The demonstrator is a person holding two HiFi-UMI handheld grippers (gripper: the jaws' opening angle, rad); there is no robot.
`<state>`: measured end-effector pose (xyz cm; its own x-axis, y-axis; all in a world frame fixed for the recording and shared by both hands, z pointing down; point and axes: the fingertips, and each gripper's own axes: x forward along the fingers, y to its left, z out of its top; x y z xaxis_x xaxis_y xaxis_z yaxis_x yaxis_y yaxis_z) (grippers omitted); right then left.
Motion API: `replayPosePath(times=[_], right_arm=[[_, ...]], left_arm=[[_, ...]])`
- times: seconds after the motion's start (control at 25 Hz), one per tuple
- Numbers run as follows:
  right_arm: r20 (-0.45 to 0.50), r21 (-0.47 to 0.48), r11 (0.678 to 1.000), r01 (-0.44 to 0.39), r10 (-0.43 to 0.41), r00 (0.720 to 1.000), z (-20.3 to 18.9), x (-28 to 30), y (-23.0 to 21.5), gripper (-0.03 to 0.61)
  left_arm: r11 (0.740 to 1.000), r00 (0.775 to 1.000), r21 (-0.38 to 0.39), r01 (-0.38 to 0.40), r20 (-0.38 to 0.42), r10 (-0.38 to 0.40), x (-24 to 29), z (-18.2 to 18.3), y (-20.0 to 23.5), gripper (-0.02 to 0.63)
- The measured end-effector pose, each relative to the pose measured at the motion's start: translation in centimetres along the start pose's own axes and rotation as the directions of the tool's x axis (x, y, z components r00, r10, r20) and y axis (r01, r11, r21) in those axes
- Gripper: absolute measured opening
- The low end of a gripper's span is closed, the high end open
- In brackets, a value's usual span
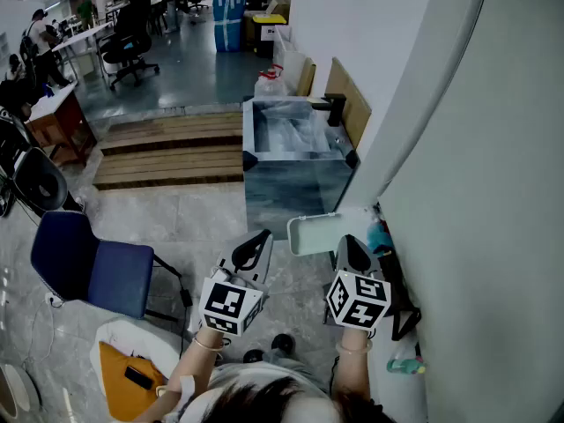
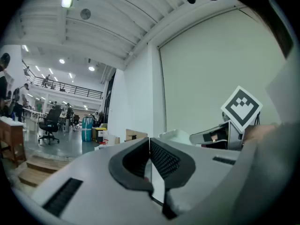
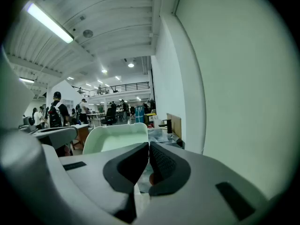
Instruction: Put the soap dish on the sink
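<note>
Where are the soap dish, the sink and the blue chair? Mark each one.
Soap dish (image 1: 313, 233): head view, middle of its pale tray.
Sink (image 1: 291, 188): head view, its front wall.
Chair (image 1: 119, 276): head view, the blue seat.

Pale soap dish (image 1: 313, 233) aloft, level, near sink (image 1: 291, 188).

Large open-plan office hall with a mock-up test area. Indicators: rows of desks (image 1: 84, 35) with wheeled office chairs (image 1: 128, 42), people (image 3: 54, 114) standing among them, a railed mezzanine (image 3: 117, 86), a ribbed ceiling (image 3: 108, 32) with tube lights (image 3: 49, 22). Near side: a freestanding sink (image 1: 291, 139) unit beside a wooden platform (image 1: 167, 152), against a white wall (image 1: 493, 192)
</note>
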<state>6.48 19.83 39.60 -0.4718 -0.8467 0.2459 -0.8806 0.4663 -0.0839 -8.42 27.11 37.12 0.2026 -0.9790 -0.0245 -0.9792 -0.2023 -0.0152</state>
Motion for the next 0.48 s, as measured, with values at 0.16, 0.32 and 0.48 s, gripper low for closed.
replayPosePath(times=[0.16,0.32,0.48], right_arm=[[0.007,0.001,1.000,0.010,-0.010,1.000,0.0,0.2,1.1,0.031],[0.005,-0.003,1.000,0.026,-0.026,1.000,0.0,0.3,1.3,0.031],[-0.007,-0.018,0.999,0.038,-0.038,0.999,0.1,0.8,1.2,0.031]], left_arm=[[1.000,1.000,-0.004,0.011,-0.005,-0.011,-0.6,-0.4,0.7,0.011],[0.999,1.000,-0.021,0.026,0.000,-0.026,-0.6,-0.3,1.1,0.011],[0.999,0.999,-0.028,0.039,-0.001,-0.039,0.0,-0.4,1.3,0.011]])
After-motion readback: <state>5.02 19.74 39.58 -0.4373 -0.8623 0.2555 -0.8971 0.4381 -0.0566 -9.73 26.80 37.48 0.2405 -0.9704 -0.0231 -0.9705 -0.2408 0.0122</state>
